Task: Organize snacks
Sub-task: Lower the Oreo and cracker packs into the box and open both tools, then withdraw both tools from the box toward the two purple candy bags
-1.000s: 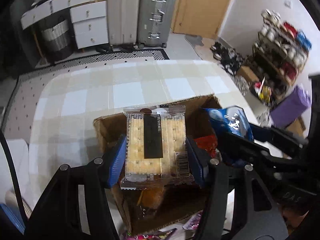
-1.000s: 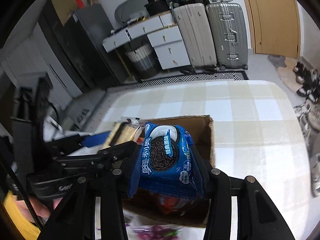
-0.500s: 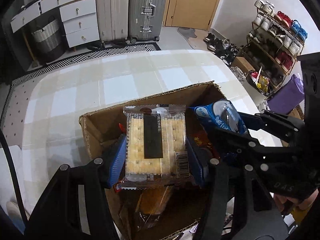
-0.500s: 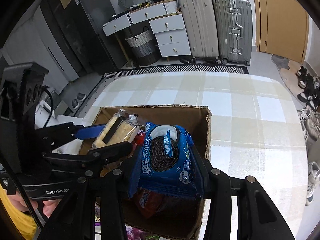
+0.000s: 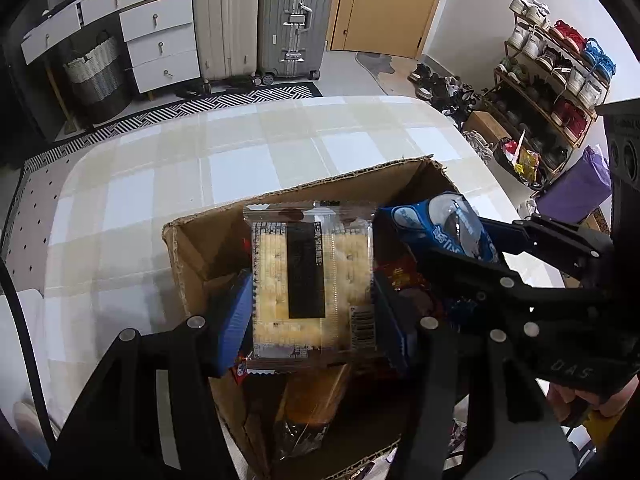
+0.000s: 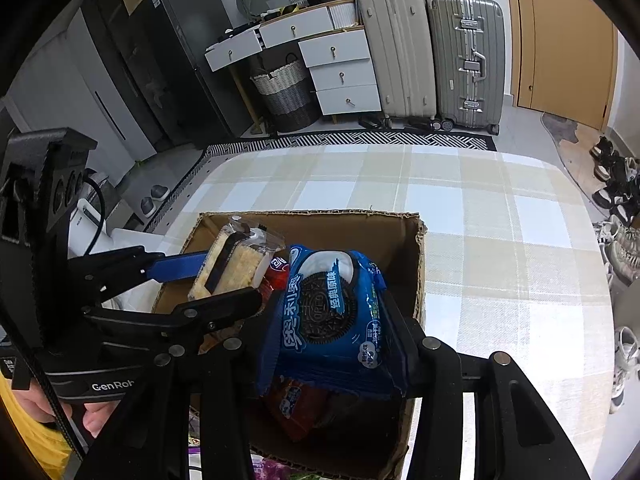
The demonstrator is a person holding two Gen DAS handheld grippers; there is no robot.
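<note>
An open cardboard box (image 5: pixel 304 192) sits on the checked table. My left gripper (image 5: pixel 310 312) is shut on a clear pack of square crackers (image 5: pixel 308 280) and holds it flat just above the box's left half. The same pack (image 6: pixel 236 264) shows between the left gripper's blue pads in the right wrist view. My right gripper (image 6: pixel 332 332) holds a blue Oreo pack (image 6: pixel 328 308) over the box's right half. Its jaws are opening, with the pads still against the pack's sides. Red snack packs (image 6: pixel 300 404) lie inside the box under it.
The checked tablecloth (image 6: pixel 480 208) stretches beyond the box and to its right. A purple packet (image 6: pixel 276 468) lies at the box's near edge. A person's hand (image 6: pixel 40 408) grips the left tool. Suitcases (image 6: pixel 432 52) and drawers stand behind, with a shoe rack (image 5: pixel 560 72) at the right.
The left gripper has sunk with the cracker pack, closer over the box opening. The right gripper with the Oreo pack has stayed almost in place beside it.
</note>
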